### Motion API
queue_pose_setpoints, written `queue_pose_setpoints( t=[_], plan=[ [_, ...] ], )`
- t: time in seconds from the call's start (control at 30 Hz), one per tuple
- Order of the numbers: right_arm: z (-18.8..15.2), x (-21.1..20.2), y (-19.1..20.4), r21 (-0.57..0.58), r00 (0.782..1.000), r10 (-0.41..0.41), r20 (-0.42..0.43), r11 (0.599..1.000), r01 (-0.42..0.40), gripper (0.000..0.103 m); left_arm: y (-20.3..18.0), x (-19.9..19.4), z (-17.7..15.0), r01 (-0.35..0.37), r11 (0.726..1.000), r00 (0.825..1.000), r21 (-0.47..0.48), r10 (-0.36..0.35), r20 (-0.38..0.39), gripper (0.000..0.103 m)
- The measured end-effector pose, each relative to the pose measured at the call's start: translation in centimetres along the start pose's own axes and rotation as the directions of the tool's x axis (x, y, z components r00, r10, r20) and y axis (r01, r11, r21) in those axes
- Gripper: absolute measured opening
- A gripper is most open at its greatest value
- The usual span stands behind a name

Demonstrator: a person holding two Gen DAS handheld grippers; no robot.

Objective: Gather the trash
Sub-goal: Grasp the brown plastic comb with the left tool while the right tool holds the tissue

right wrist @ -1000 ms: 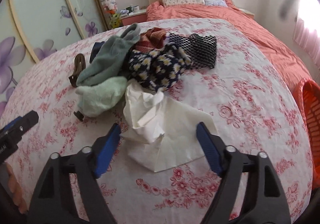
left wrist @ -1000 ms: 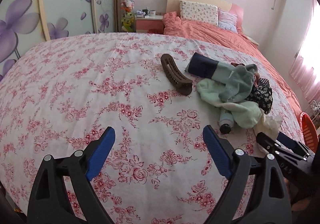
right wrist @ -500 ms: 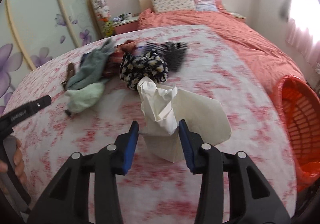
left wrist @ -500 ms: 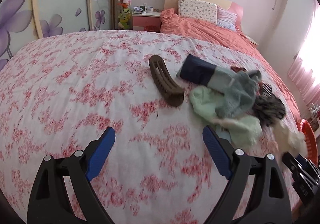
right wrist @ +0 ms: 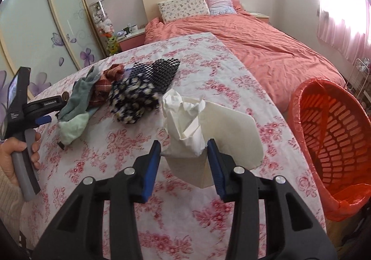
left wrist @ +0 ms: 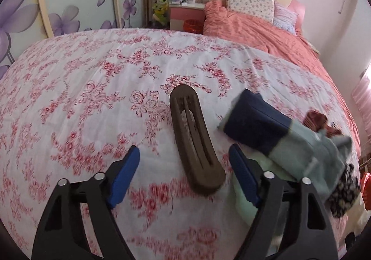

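My right gripper (right wrist: pixel 183 153) is shut on a crumpled white tissue (right wrist: pixel 185 120) and holds it lifted above the floral tablecloth (right wrist: pixel 143 144). An orange mesh waste basket (right wrist: pixel 331 144) lined with an orange bag stands to the right of the table. My left gripper (left wrist: pixel 185 162) is open, its blue pads on either side of the near end of a brown hair clip (left wrist: pixel 192 144) lying on the cloth. The left gripper also shows at the left of the right wrist view (right wrist: pixel 44 118), held by a hand.
A pile of cloths lies on the table: a grey-green and navy sock (left wrist: pixel 278 130), a pale green cloth (right wrist: pixel 71 127), a daisy-print cloth (right wrist: pixel 134 102), a black mesh piece (right wrist: pixel 155 69). A bed with an orange cover (right wrist: pixel 266 51) stands behind.
My right gripper closed on the tissue, lifted it and swung right so the basket came into view. My left gripper moved forward and right until its jaws flank the hair clip.
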State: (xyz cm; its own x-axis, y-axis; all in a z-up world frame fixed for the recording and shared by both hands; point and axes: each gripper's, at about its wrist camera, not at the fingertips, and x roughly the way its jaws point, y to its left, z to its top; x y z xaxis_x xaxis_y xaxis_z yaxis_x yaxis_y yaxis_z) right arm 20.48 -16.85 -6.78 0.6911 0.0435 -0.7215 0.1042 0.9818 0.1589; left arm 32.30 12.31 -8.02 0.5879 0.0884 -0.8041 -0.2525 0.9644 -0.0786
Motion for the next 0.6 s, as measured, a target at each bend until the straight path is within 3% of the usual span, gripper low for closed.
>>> queue_pose_setpoints(
  t=[0.13,0.27,0.43,0.6],
  plan=[
    [0.3,0.4,-0.8,0.021,1.0,-0.008,0.001,1.0,0.008,0.041,-0.3,0.2,0.3,-0.046,0.998,0.999,0.047,0.045,0.008,0.061],
    [0.4,0.5,-1.1,0.032,1.0,-0.008,0.005,0.999,0.008,0.041,0.4,-0.8,-0.6,-0.006,0.995,1.0,0.096,0.005,0.012,0.047],
    [0.4,0.8,-1.1,0.038,1.0,-0.007,0.01,0.999,0.006,0.041,2.4,-2.3,-2.3,0.013,0.991,1.0,0.133,-0.015,0.013,0.047],
    [0.4,1.3,-0.8,0.041,1.0,-0.003,0.004,0.999,0.002,0.041,1.6,-1.9,-2.0,0.019,0.986,1.0,0.167,-0.021,0.014,0.048]
  ],
)
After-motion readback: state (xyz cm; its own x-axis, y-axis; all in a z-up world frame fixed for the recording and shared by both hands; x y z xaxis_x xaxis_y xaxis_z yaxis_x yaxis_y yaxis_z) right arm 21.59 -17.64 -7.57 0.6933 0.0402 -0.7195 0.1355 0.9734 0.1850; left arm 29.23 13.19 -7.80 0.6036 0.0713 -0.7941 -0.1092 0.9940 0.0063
